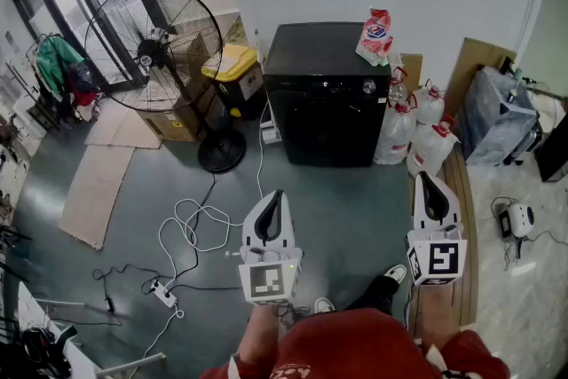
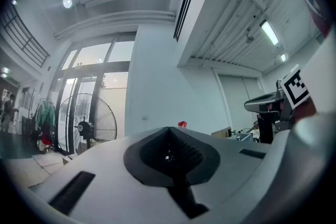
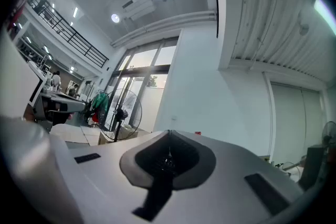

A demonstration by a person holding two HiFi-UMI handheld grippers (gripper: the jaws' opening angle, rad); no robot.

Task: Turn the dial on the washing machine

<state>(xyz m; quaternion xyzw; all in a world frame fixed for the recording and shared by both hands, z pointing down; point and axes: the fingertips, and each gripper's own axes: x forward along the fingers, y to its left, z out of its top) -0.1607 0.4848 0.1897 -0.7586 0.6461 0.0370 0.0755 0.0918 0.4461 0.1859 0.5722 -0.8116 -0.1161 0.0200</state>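
Observation:
A black washing machine (image 1: 327, 93) stands against the white back wall, with a small silver dial (image 1: 369, 87) at the upper right of its front. A red and white bag (image 1: 375, 36) sits on its top right corner. My left gripper (image 1: 276, 196) is held low and well short of the machine, jaws shut with nothing in them. My right gripper (image 1: 422, 178) is at the right, also far from the dial, shut and empty. Both gripper views look up over the closed jaws at the wall and ceiling; a red bag (image 2: 181, 124) peeks over the left one.
A large black pedestal fan (image 1: 158, 49) stands left of the machine, beside a yellow-lidded bin (image 1: 231, 63) and a cardboard box (image 1: 180, 125). White plastic bags (image 1: 414, 127) crowd the machine's right side. Cables and a power strip (image 1: 164, 292) lie on the floor at left.

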